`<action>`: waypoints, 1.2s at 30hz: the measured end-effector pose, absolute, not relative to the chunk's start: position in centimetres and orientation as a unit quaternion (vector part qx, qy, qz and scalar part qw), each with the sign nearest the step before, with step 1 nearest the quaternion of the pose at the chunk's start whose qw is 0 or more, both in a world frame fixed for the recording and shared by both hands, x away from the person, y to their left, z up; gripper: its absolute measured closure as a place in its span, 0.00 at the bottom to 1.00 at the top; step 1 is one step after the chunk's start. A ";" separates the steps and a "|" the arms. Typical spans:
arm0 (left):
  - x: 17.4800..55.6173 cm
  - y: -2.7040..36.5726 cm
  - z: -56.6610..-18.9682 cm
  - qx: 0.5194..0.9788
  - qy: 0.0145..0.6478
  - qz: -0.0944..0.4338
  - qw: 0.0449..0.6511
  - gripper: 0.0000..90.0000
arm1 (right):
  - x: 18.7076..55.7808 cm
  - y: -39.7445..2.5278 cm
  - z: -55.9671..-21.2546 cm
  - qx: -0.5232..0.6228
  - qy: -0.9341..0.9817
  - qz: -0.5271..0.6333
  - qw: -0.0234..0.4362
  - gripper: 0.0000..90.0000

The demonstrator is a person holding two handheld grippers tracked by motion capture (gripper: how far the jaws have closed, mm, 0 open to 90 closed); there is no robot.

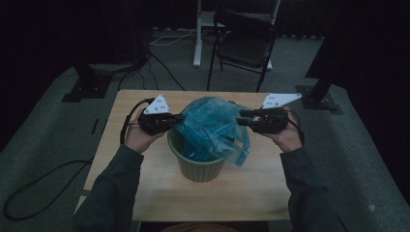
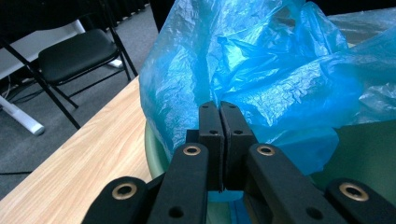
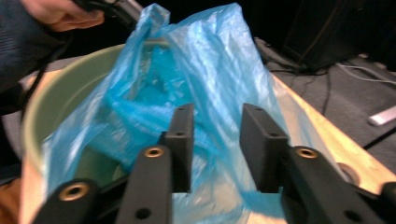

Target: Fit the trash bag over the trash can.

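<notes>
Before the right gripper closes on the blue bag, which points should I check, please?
1. Left gripper shut on the blue bag: ok.
2. Right gripper jaws open: ok.
3. Bag film between the right jaws: cannot tell, it may lie behind them.
4. Green bin upright on the table: ok.
5. Bag fitted over the bin rim: not ok, it is bunched above.

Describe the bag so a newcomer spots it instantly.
On the wooden table, find the green bucket at its centre. The bag billows out of that bucket: thin, crinkled, translucent blue plastic, held at one side by the left gripper, with the right gripper open at the other. Nothing else on the table is blue.
</notes>
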State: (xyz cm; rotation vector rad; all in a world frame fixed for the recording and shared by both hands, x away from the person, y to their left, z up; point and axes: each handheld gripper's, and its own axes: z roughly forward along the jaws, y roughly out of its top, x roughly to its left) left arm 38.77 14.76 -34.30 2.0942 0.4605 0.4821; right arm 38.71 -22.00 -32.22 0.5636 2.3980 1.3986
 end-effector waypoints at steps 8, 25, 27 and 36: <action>38.9 14.4 -34.6 0.851 0.184 0.194 0.452 0.96 | 40.1 -19.4 -32.0 0.208 0.834 0.472 0.195 0.59; 38.4 14.5 -34.1 0.848 0.167 0.182 0.468 0.70 | 42.4 -15.0 -33.4 0.195 0.877 0.401 0.178 0.93; 38.1 14.7 -33.9 0.846 0.163 0.180 0.474 0.70 | 42.4 -14.9 -33.5 0.196 0.877 0.399 0.179 0.94; 37.9 14.2 -32.4 0.833 0.162 0.178 0.498 0.65 | 42.5 -14.4 -33.4 0.202 0.879 0.391 0.182 0.98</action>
